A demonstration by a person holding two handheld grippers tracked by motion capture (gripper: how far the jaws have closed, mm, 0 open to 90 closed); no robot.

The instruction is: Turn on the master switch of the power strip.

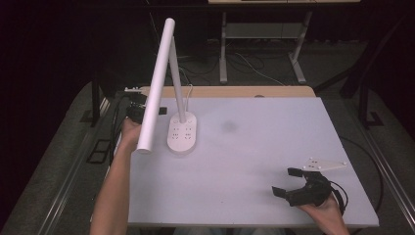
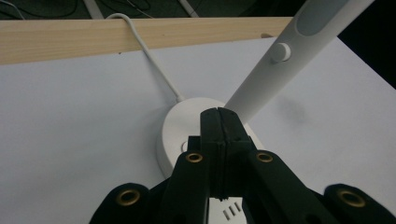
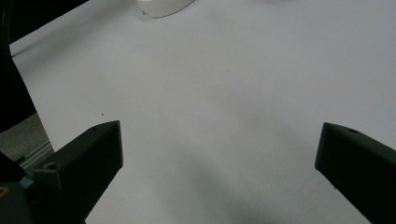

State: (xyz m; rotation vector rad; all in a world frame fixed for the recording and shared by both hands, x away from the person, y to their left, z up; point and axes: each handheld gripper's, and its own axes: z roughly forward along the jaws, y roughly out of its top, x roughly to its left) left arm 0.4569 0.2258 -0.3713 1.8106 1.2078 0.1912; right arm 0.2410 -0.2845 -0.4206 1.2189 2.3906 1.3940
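A white desk lamp stands on the table's left half. Its oval base (image 1: 182,134) carries socket holes, a thin stem (image 1: 178,93) rises from it, and a long head bar (image 1: 156,83) slants down toward the front left. My left gripper (image 1: 134,110) sits just left of the base, partly behind the head bar. In the left gripper view it (image 2: 219,114) is shut with nothing between its jaws, its tips over the base (image 2: 182,121) beside the stem (image 2: 280,60). My right gripper (image 1: 285,181) rests open at the front right, with bare table between its jaws (image 3: 219,149).
A white sheet (image 1: 254,147) covers the table, and a wooden strip (image 1: 235,91) runs along its far edge. The lamp's white cable (image 2: 154,65) crosses that strip. Beyond the table, another table's legs (image 1: 223,49) and cables lie on a dark floor.
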